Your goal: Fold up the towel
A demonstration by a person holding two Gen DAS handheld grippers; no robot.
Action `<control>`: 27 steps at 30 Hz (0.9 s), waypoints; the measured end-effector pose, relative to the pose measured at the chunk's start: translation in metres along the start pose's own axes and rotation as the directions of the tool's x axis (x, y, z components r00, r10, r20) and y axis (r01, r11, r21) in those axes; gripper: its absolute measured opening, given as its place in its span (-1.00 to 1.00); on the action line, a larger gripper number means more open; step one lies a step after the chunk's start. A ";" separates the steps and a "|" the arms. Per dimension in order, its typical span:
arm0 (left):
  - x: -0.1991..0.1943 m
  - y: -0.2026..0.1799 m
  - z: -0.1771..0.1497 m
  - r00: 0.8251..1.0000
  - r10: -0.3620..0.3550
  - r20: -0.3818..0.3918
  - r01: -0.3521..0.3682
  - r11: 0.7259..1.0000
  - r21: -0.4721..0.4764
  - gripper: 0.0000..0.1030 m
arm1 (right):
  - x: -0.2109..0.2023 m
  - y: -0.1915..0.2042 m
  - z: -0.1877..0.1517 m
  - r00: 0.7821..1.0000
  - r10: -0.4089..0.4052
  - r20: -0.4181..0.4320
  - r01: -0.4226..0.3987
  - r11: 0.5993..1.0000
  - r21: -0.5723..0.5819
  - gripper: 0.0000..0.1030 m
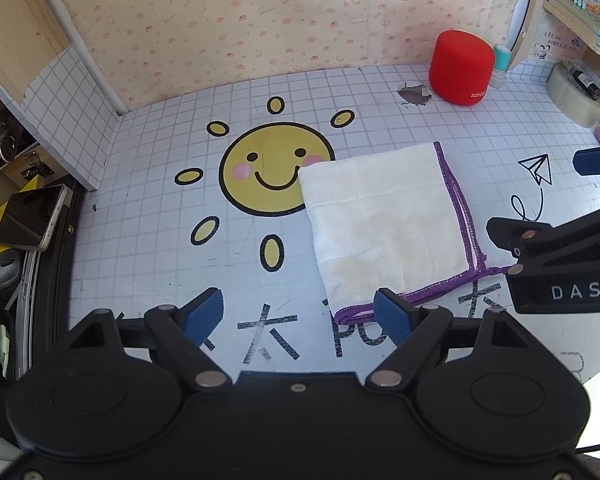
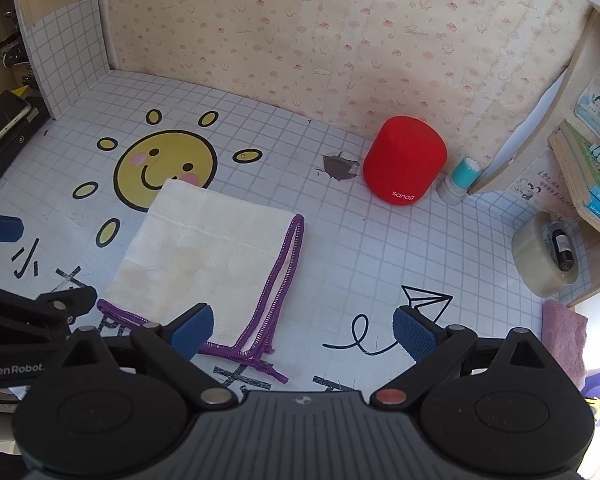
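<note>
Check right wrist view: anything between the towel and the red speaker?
Nothing standing there. Between the towel and red speaker lies bare gridded mat, with a torn hole beside the speaker.

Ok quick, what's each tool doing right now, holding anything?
Left tool: open, holding nothing; the folded towel lies flat just ahead of it.
Right tool: open, holding nothing; the towel's near corner lies between its fingers, ungripped.

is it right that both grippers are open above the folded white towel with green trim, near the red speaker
Not quite: the trim is purple, not green, clear in the right wrist view. The rest holds: left gripper and right gripper are open above the folded white towel, near the red speaker.
</note>
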State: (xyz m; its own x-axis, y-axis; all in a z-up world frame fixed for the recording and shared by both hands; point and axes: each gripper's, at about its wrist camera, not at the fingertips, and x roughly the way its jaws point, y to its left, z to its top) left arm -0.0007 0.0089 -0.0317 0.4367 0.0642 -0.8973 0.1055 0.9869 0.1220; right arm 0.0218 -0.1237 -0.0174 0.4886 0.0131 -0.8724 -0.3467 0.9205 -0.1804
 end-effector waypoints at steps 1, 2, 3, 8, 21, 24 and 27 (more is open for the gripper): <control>0.000 -0.001 0.000 1.000 0.003 0.001 -0.003 1.000 0.004 0.59 | 0.000 -0.001 0.001 1.000 0.006 0.002 -0.006 1.000 0.002 0.88; -0.001 -0.001 0.000 1.000 0.006 0.002 -0.006 1.000 0.007 0.59 | -0.001 -0.001 0.002 1.000 0.012 0.003 -0.012 1.000 0.005 0.88; -0.001 -0.002 -0.001 1.000 0.011 0.005 -0.011 1.000 0.013 0.59 | -0.001 -0.002 0.002 1.000 0.020 0.004 -0.020 1.000 0.009 0.88; -0.003 -0.007 -0.002 1.000 0.019 0.008 -0.019 0.999 0.045 0.58 | -0.001 -0.003 0.001 0.999 0.045 0.002 -0.045 0.999 0.022 0.88; -0.003 -0.012 -0.005 1.000 0.017 -0.005 -0.017 0.998 0.066 0.57 | 0.000 -0.007 0.002 0.999 0.037 0.003 -0.037 0.999 0.024 0.88; -0.001 -0.011 -0.005 1.000 0.011 -0.013 -0.011 0.998 0.056 0.57 | 0.002 -0.009 0.001 0.999 0.036 -0.005 -0.036 0.999 0.029 0.88; -0.001 -0.011 -0.005 1.000 0.018 -0.015 -0.017 0.998 0.057 0.57 | 0.003 -0.010 0.001 0.999 0.039 -0.007 -0.039 0.999 0.029 0.88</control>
State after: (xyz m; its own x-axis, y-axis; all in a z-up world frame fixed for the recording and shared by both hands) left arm -0.0071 -0.0017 -0.0347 0.4255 0.0840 -0.9011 0.1488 0.9756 0.1612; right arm 0.0269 -0.1325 -0.0176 0.4689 0.0463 -0.8821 -0.3423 0.9301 -0.1331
